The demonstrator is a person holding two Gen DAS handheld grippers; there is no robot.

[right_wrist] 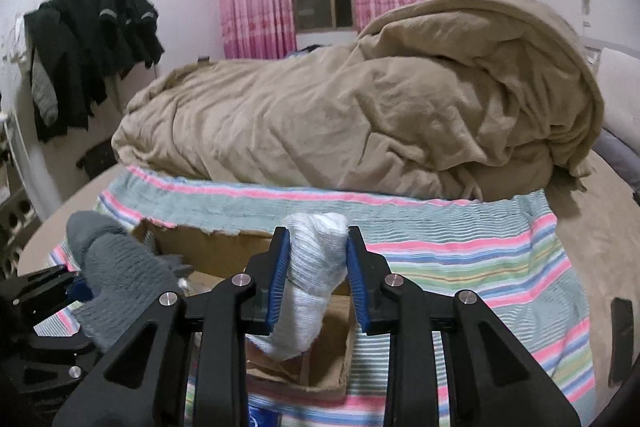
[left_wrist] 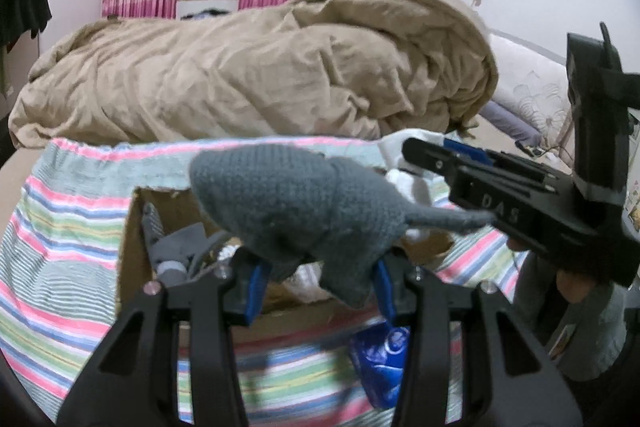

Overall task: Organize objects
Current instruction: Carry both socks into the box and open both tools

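Two socks are hanging over the cardboard box (right_wrist: 224,251): left gripper (left_wrist: 318,285) is pinching the grey sock (left_wrist: 296,203), right gripper (right_wrist: 316,275) is pinching the white sock (right_wrist: 312,267); best lowering each inside the walls before spreading the fingers.

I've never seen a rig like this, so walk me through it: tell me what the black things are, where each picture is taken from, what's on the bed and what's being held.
The black parts are two hand-held grippers, one in each of a person's hands; there is no robot arm. Each carries a camera looking along its fingers. One picture is from the left gripper, which clamps a grey knitted sock. The other is from the right gripper, which clamps a white sock. Below them an open cardboard box sits on a striped cloth on the bed, with a crumpled beige blanket behind. The box already holds some greyish items, hard to identify.
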